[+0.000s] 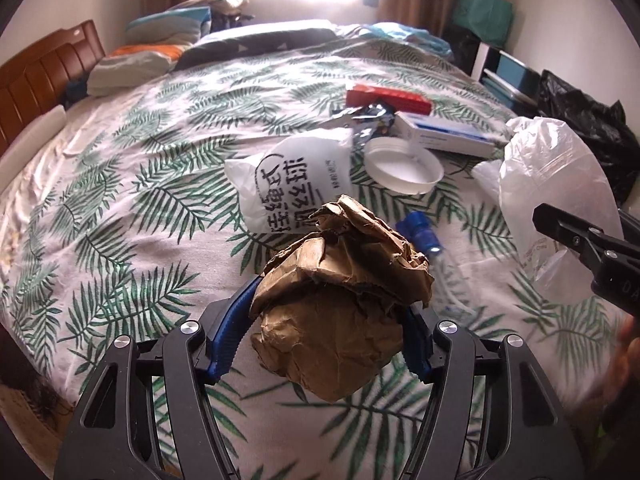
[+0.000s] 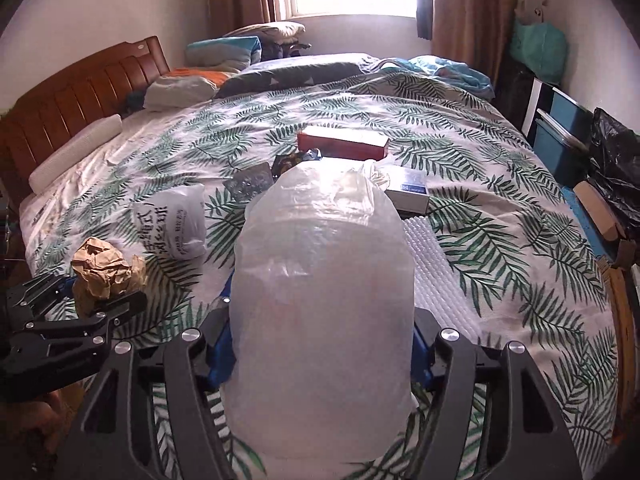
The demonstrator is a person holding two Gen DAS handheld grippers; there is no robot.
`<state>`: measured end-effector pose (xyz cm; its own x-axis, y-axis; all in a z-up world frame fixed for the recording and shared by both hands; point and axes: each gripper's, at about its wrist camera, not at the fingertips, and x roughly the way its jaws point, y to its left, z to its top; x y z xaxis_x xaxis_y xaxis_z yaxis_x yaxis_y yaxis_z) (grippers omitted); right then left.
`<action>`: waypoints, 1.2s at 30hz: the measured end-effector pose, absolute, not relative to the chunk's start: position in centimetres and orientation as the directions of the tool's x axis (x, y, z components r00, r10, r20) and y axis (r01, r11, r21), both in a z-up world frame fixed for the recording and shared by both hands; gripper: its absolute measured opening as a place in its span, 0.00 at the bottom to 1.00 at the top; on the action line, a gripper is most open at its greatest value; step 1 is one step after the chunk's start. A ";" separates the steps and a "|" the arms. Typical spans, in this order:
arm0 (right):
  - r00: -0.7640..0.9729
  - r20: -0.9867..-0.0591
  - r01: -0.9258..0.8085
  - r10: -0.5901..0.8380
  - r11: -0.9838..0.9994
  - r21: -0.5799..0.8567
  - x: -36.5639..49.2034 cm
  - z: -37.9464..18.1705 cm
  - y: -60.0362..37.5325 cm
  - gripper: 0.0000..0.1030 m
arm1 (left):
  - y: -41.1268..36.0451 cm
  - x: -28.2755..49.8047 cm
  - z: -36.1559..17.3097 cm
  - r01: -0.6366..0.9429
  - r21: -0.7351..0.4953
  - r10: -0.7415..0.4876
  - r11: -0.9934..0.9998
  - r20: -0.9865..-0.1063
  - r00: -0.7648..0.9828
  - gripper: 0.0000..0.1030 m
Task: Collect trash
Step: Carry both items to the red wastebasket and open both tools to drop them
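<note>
My left gripper (image 1: pixel 332 320) is shut on a crumpled brown paper ball (image 1: pixel 340 292) and holds it above the bed; the ball also shows in the right wrist view (image 2: pixel 104 272). My right gripper (image 2: pixel 320 344) is shut on a clear plastic bag (image 2: pixel 320 280), held upright; the bag shows at the right in the left wrist view (image 1: pixel 556 200). On the leaf-print bedspread (image 1: pixel 140 200) lie a white printed bag (image 1: pixel 296 184), a white lid (image 1: pixel 404 164), a blue cap with tubing (image 1: pixel 420 236), a white-blue box (image 1: pixel 444 132), a red box (image 1: pixel 388 98) and foil wrappers (image 1: pixel 368 118).
Pillows (image 1: pixel 136 64) and a wooden headboard (image 1: pixel 40 76) are at the far left. A black trash bag (image 1: pixel 588 128) and blue bins (image 2: pixel 560 140) stand beside the bed on the right. A sheet of bubble wrap (image 2: pixel 436 272) lies right of the clear bag.
</note>
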<state>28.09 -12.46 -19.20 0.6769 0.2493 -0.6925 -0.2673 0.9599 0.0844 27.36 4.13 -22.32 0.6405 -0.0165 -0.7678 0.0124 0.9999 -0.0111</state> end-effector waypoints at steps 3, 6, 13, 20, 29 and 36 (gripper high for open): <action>0.686 -0.678 -0.277 0.263 0.957 0.091 26.1 -17.9 -12.8 0.64 | 3.5 25.9 -21.1 0.031 -0.016 -0.032 0.999 -0.758 0.651 0.62; 0.692 -0.667 -0.289 0.276 0.953 0.094 23.7 -16.7 -13.2 0.64 | 2.6 24.1 -20.0 0.053 -0.013 -0.045 0.998 -0.750 0.660 0.62; 0.686 -0.660 -0.318 0.306 0.942 0.106 17.5 -15.6 -13.8 0.64 | 0.8 18.3 -19.1 0.097 -0.022 -0.080 0.995 -0.757 0.648 0.62; 0.643 -0.687 -0.360 0.338 0.925 0.118 10.9 -16.7 -13.2 0.64 | -0.1 12.4 -21.2 0.119 -0.029 -0.095 0.992 -0.797 0.596 0.63; 0.491 -0.797 -0.377 0.351 0.911 0.169 4.9 -24.7 -12.4 0.64 | -0.9 7.1 -29.3 0.138 -0.012 -0.073 0.990 -0.892 0.446 0.63; 0.319 -0.896 -0.385 0.309 0.906 0.175 3.7 -32.6 -11.8 0.64 | -0.7 5.8 -36.5 0.144 0.009 -0.034 0.990 -0.957 0.288 0.63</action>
